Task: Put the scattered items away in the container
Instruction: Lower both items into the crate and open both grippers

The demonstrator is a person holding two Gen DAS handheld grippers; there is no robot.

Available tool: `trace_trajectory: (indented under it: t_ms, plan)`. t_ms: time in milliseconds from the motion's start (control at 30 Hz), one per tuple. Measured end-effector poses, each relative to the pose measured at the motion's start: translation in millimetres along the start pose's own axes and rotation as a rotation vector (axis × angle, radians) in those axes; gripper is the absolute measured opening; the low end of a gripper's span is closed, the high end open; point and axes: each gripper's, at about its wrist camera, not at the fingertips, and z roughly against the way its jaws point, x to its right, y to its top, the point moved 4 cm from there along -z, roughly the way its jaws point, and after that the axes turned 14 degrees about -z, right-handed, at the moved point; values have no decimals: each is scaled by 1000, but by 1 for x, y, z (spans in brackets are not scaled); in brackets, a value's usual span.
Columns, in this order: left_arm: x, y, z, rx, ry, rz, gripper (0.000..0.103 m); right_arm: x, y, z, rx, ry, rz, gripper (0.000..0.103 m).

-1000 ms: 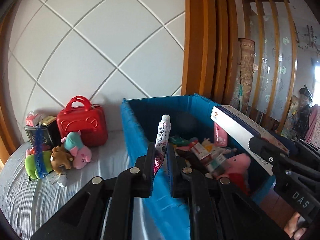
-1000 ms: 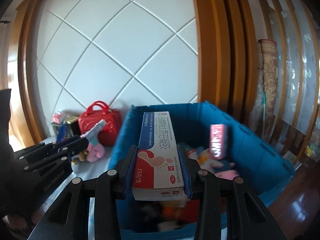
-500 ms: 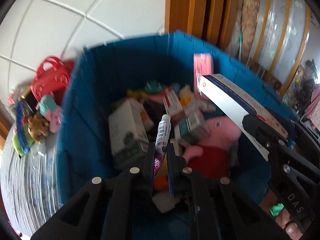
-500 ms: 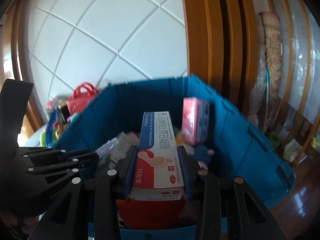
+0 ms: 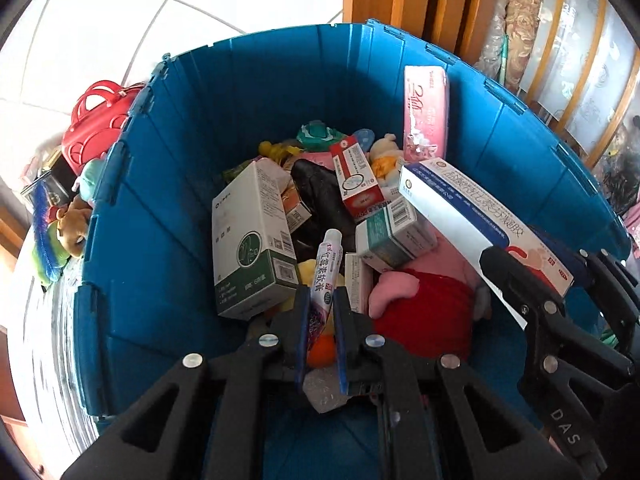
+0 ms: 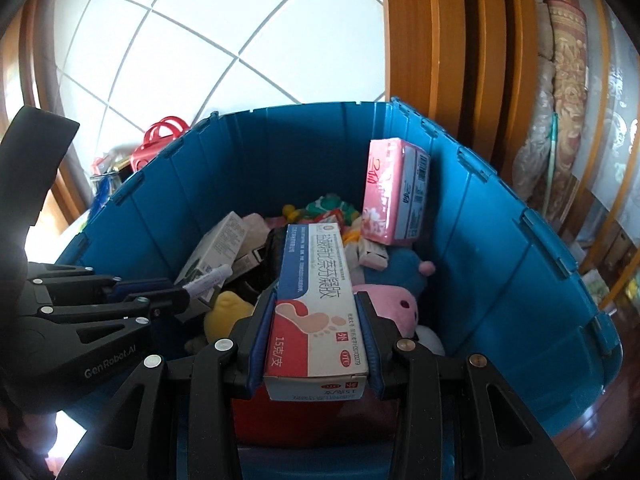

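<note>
The blue container [image 5: 168, 216] is seen from above in both wrist views, its walls upright and its floor covered with boxes and soft toys. Outside its left wall, a red case [image 5: 96, 128] and small plush toys [image 5: 66, 228] are observed on a pale surface [image 5: 48, 344]. Against the left wall inside, a white and green box [image 5: 250, 240] is tilted on the pile. The left gripper [image 5: 322, 312] is held over the near edge, its jaws clamped on a small white tube [image 5: 326, 268], whose cap end projects forward above the contents. Towards the centre, a red and white box [image 5: 356, 180] and a teal and white box [image 5: 394, 236] lie on the heap, with a pink and red plush [image 5: 424, 300] below them. The right gripper [image 6: 316, 328] is closed on a long ointment box [image 6: 316, 296], which is carried lengthwise between the pads above the pile. At the far right corner, a pink tissue pack [image 6: 396, 192] is stood upright, leaning on the right wall.
</note>
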Motion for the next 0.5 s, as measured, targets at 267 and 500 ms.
trace_trajectory:
  t_ms: [267,500]
  plan:
    - [0,-1,-2,-13,5,-6,12,-6,3,-4,-3,12,23,39]
    - [-5,-3,13,42,64,9,59,-7,5,-6,-18,26,40,39]
